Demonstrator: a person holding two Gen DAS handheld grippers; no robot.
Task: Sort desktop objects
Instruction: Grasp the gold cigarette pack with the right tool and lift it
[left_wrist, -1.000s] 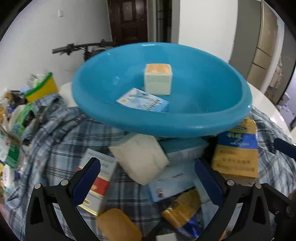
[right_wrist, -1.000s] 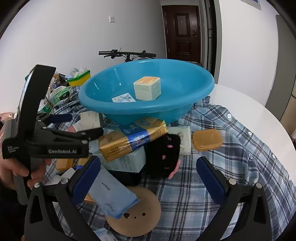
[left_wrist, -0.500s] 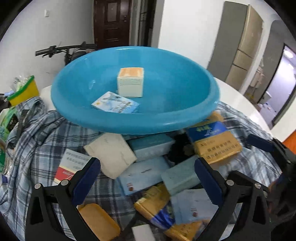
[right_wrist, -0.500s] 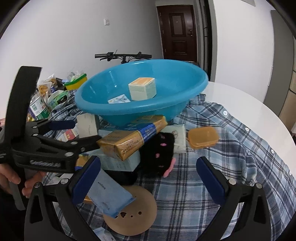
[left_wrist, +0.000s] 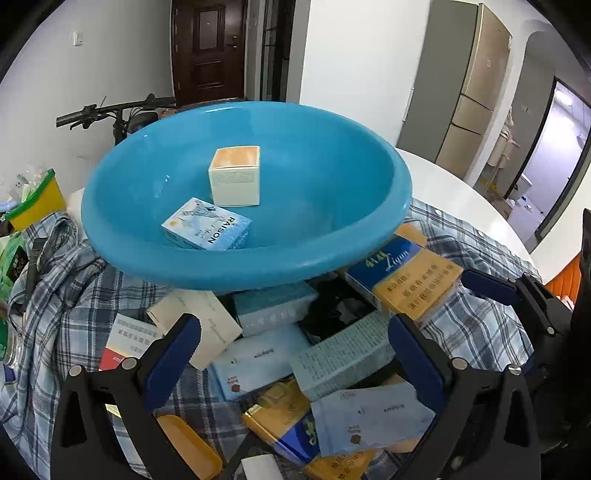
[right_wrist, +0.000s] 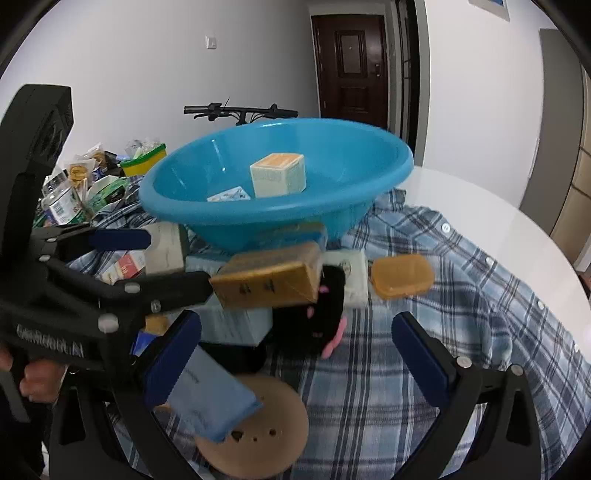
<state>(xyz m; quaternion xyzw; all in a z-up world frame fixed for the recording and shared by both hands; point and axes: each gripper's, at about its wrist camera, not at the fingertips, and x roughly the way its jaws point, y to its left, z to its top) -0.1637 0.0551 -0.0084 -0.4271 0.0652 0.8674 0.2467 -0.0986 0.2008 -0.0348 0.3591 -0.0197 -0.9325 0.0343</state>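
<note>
Both grippers hang with jaws spread apart over the jumbled boxes on the plaid shirt (right_wrist: 461, 295) covering the bench: left gripper (left_wrist: 291, 354), right gripper (right_wrist: 295, 354). Behind the pile sits the blue basin (left_wrist: 332, 254), holding a cream box (left_wrist: 234, 175) and a RAISON pack (left_wrist: 207, 225).

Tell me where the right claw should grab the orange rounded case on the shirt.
Probably across the short sides of the orange case, coming from above. It lies flat on the plaid shirt, its right and near sides free; the white box crowds its left.
</note>
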